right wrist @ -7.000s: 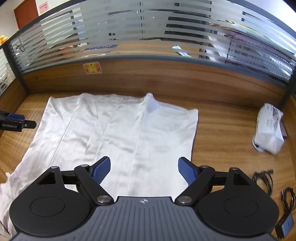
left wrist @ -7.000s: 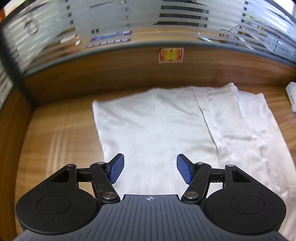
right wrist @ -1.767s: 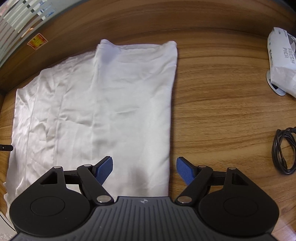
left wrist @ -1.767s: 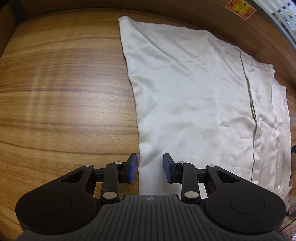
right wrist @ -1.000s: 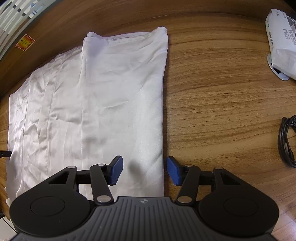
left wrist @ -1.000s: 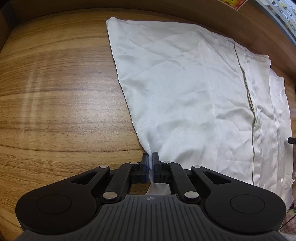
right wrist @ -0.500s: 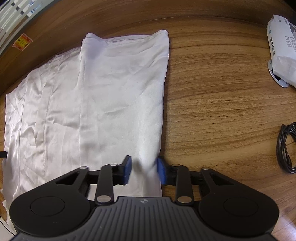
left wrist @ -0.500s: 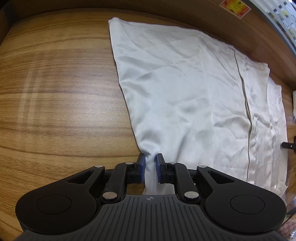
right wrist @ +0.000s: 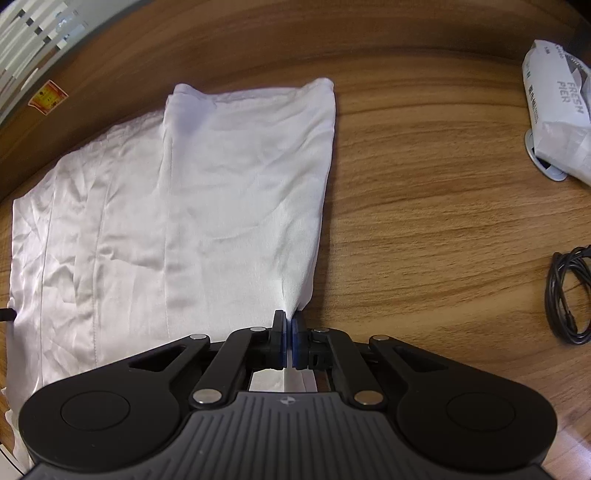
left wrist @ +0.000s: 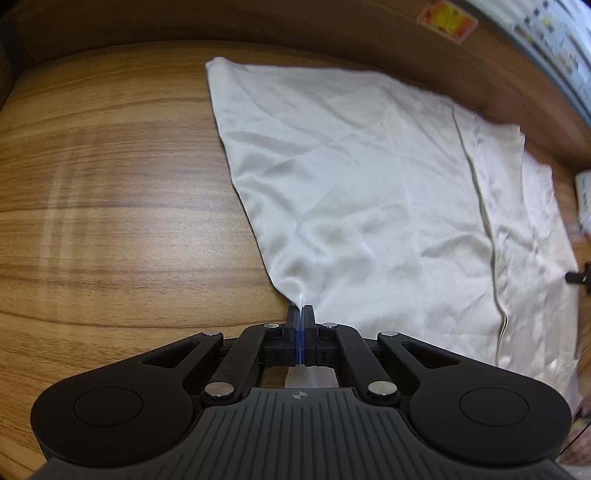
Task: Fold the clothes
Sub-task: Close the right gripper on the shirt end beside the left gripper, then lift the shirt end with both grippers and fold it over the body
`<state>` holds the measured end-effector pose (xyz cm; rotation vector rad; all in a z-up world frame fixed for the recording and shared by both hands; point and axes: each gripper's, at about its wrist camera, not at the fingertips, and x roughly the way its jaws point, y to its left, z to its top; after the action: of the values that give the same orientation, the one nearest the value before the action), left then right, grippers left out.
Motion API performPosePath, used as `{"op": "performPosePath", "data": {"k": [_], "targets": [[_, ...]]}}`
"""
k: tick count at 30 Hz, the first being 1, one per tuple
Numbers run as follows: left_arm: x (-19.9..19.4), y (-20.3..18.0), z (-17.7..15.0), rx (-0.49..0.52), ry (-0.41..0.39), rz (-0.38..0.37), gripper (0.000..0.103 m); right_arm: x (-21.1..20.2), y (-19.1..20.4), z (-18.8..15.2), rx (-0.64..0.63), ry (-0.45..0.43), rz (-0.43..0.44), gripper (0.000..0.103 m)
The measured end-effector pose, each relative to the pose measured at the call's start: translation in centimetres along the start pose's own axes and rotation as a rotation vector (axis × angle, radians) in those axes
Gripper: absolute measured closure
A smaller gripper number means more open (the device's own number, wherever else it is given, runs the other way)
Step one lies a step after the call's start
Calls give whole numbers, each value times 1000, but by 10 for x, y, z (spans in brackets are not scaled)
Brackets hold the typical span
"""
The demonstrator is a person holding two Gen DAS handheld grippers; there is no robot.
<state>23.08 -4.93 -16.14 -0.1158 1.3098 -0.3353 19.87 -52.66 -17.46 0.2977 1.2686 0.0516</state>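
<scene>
A white silky garment lies spread flat on the wooden desk, folded lengthwise with a seam line running down it. My left gripper is shut on the garment's near left corner, and the cloth gathers into a pinched point between the blue pads. In the right wrist view the same garment fills the left half, and my right gripper is shut on its near right corner, with the fabric drawn into a fold at the pads. Both grippers point steeply down at the desk.
A white packet printed with dark letters rests at the far right of the desk. A coiled black cable lies right of my right gripper. A wooden partition with a red-yellow sticker and frosted glass above it borders the far side.
My right gripper's jaws closed from wide apart onto the garment's right corner. The left jaws eased slightly half a second ago, then shut tight on the left corner. Neither hand shifted much.
</scene>
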Motion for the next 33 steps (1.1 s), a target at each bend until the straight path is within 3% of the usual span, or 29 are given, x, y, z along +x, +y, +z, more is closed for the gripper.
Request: {"op": "performPosePath", "data": {"k": [4, 18, 33], "targets": [[-9, 6, 9, -53, -27, -10, 103, -8, -1, 3, 10, -33, 14, 101], [-16, -12, 53, -41, -124, 11, 103, -12, 1, 38, 26, -110, 2, 101], [-25, -26, 123, -17, -210, -7, 103, -18, 2, 109, 44, -217, -15, 102]]}}
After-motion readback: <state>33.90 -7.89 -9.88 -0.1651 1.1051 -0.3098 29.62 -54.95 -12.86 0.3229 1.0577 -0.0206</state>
